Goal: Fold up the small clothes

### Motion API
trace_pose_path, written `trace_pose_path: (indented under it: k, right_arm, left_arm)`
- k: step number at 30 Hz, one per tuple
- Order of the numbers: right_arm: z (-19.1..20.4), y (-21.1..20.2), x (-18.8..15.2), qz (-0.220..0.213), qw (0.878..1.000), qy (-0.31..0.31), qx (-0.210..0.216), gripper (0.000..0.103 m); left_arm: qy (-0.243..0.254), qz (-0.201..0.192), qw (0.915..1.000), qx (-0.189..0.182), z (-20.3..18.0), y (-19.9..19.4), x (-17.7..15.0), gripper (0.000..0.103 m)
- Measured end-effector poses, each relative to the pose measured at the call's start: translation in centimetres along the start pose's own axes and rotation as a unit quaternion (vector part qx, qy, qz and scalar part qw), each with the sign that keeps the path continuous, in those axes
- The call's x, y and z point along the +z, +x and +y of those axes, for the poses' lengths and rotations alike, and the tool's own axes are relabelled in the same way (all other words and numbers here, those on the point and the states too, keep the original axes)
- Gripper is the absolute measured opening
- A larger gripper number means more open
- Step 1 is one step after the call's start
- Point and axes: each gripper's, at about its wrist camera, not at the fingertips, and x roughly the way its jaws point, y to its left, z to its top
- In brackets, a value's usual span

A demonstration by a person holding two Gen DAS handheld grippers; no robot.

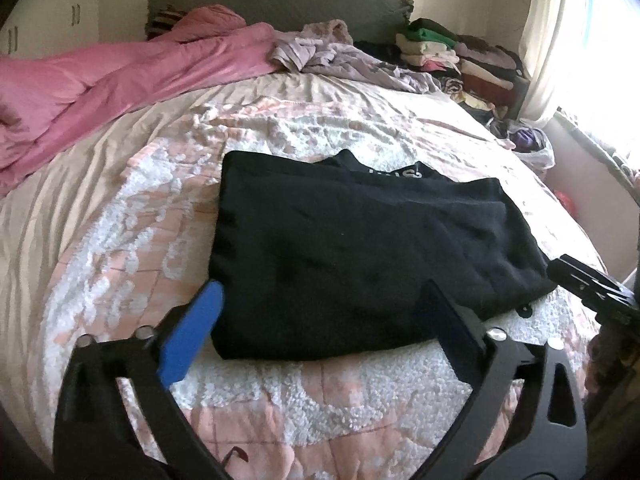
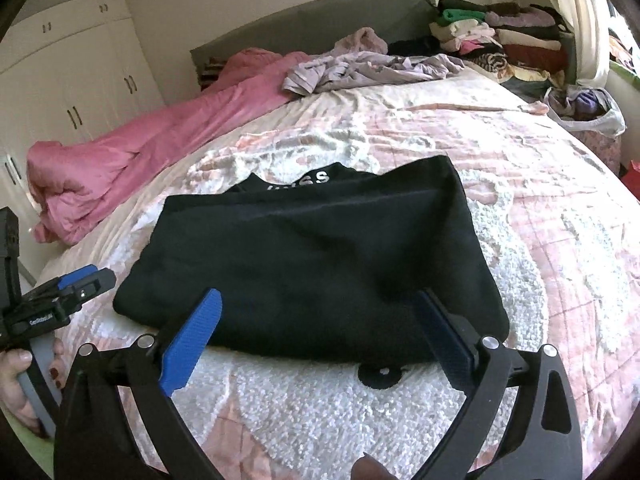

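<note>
Bed with pink-and-white textured blanket (image 1: 280, 392); grey headboard (image 1: 280, 0) behind, white wardrobe (image 2: 72, 72) alongside. Folded black garment with white lettering (image 1: 352, 248) lies mid-blanket, lettering partly hidden. Left gripper (image 1: 320, 308) and right gripper (image 2: 320, 312): jaws wide, empty, at garment's near edge.

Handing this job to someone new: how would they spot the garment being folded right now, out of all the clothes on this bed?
Start at the bed with its pink-and-white fuzzy blanket; loose lilac clothes and stacked folded clothes sit far off by the headboard. The black garment lies alone near the front edge, just ahead of both open grippers, left gripper and right gripper. It is the only solid black piece there, folded into a rectangle, with white lettering at its far edge.
</note>
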Motion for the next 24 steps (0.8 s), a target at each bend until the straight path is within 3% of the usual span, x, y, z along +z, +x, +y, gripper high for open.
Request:
trace_pose_path:
  k: [24]
  right_arm:
    - [6.4, -0.9, 1.5, -0.017, 0.996, -0.080, 0.022, 0.099]
  left_arm:
    - [-0.038, -0.016, 0.9988, 0.028, 4.1, -1.9, 0.2, 0.093]
